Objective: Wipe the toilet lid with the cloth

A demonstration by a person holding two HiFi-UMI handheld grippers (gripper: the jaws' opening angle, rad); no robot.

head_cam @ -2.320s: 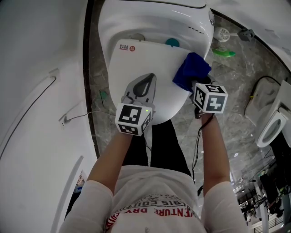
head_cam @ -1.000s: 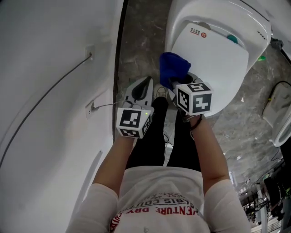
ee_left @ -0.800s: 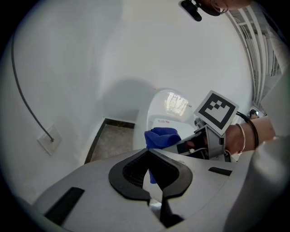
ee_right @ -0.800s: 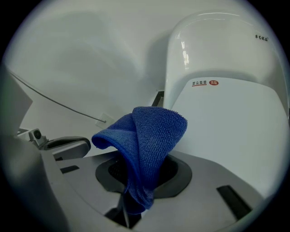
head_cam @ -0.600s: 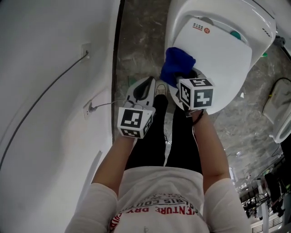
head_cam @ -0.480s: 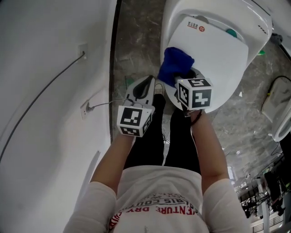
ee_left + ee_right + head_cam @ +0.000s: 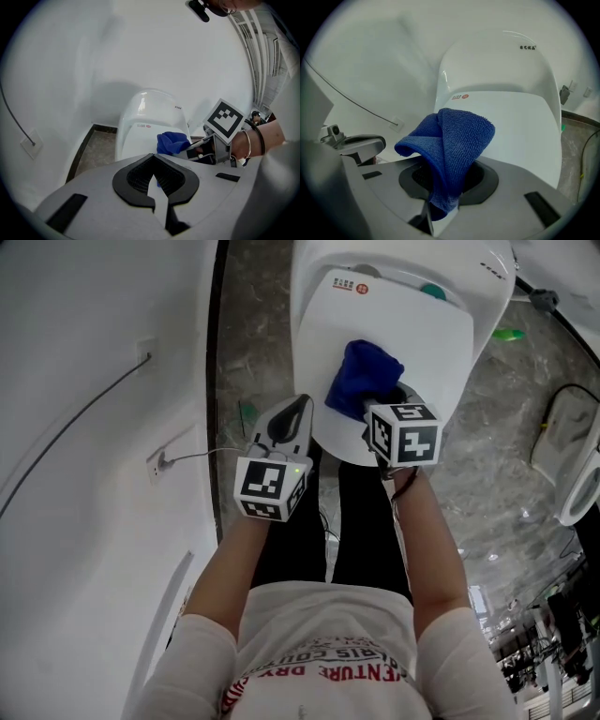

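The white toilet lid point(image 7: 403, 329) lies closed below me; it also shows as the lid point(image 7: 140, 136) and the lid point(image 7: 515, 126) in the two gripper views. My right gripper point(image 7: 373, 407) is shut on a folded blue cloth point(image 7: 361, 379), which rests on the lid's front half. That cloth point(image 7: 450, 145) bulges up out of the right gripper point(image 7: 440, 206). My left gripper point(image 7: 295, 409) hangs shut and empty just off the lid's front left edge. From the left gripper point(image 7: 156, 180) I see the cloth point(image 7: 172, 142).
A white wall with a socket and cable point(image 7: 155, 465) runs along the left. Grey marble floor point(image 7: 253, 343) lies between wall and toilet. A green object point(image 7: 507, 334) lies on the floor at the right. The person's black-clad legs point(image 7: 295, 540) stand before the bowl.
The right gripper carried the cloth from the lid's right side round to its left front edge, then back onto the lid's front half. The left gripper came off the lid.
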